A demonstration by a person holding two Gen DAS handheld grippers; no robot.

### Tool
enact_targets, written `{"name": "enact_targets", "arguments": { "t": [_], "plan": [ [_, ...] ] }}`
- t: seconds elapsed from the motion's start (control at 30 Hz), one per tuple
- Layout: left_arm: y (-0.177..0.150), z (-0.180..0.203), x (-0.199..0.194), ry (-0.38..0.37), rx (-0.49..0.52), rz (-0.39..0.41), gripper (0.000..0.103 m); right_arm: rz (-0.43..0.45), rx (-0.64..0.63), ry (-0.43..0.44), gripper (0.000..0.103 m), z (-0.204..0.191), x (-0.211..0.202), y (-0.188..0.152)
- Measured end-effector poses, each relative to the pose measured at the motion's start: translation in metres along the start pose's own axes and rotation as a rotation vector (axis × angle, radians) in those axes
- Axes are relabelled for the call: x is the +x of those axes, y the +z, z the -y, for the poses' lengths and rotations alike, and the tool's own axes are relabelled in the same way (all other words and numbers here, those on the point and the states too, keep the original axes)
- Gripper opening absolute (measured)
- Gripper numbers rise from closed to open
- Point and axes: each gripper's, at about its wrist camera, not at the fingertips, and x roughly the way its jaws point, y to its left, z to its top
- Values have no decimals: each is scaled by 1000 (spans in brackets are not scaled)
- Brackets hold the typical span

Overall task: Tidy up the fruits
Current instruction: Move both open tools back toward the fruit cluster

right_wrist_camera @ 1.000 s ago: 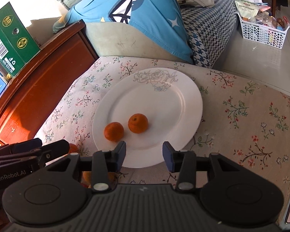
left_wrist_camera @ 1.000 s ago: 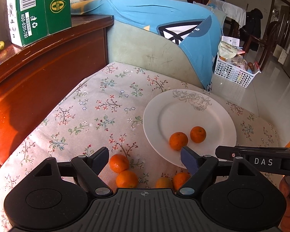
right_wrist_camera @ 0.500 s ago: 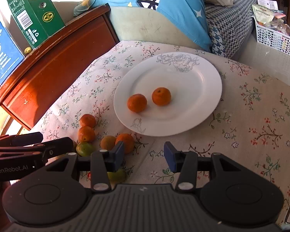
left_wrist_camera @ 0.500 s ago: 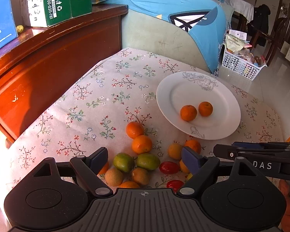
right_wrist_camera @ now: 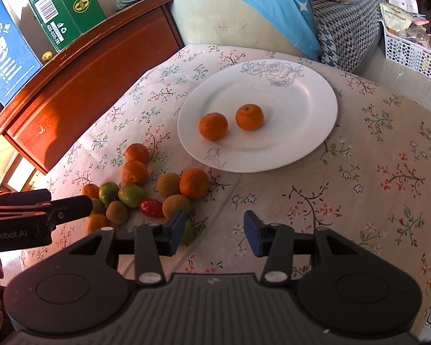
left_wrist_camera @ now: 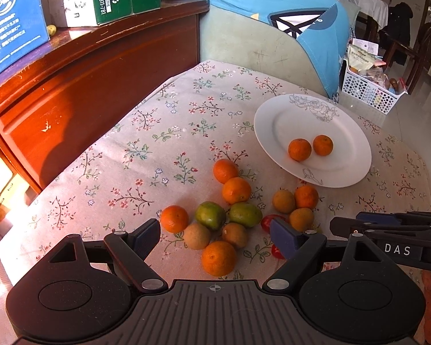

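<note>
On floral cloth (left_wrist_camera: 146, 155), near plate: loose fruit pile (left_wrist_camera: 230, 215) of oranges, green and brownish fruits, red tomatoes. On white plate (right_wrist_camera: 310, 92), toward near side: two oranges (right_wrist_camera: 230, 122), just beside each other. Left gripper (left_wrist_camera: 215, 237) held above pile, jaws spread wide, nothing gripped. Right gripper (right_wrist_camera: 214, 227) held above cloth at near edge of plate, jaws likewise apart and empty. Beyond cloth: wooden cabinet (left_wrist_camera: 100, 66) carrying green box (right_wrist_camera: 63, 5) and blue box (left_wrist_camera: 11, 20).
</note>
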Motion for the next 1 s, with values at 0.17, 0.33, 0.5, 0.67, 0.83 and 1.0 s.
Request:
{"name": "enact_targets", "arguments": {
  "t": [0.17,0.33,0.5,0.67,0.83,1.0],
  "plan": [
    [-7,-5,-3,14,11,-7,85,1,-23,-12,47,-5,0,-3],
    [-17,-16,-3,18,-14,-36,85,-7,-18,-23,47,-2,1,-6],
    [-27,-20,-3,19,5,-55,85,-15,-8,-3,47,-2,3,-5],
    [-36,-24,-2,25,24,-66,85,-32,-25,6,47,-6,8,-9],
    [-41,-26,2,13,21,-69,84,-42,-33,33,47,-11,12,-10],
    [-43,-19,7,-11,52,-49,84,-37,-63,43,45,-17,15,-11]
  ]
}}
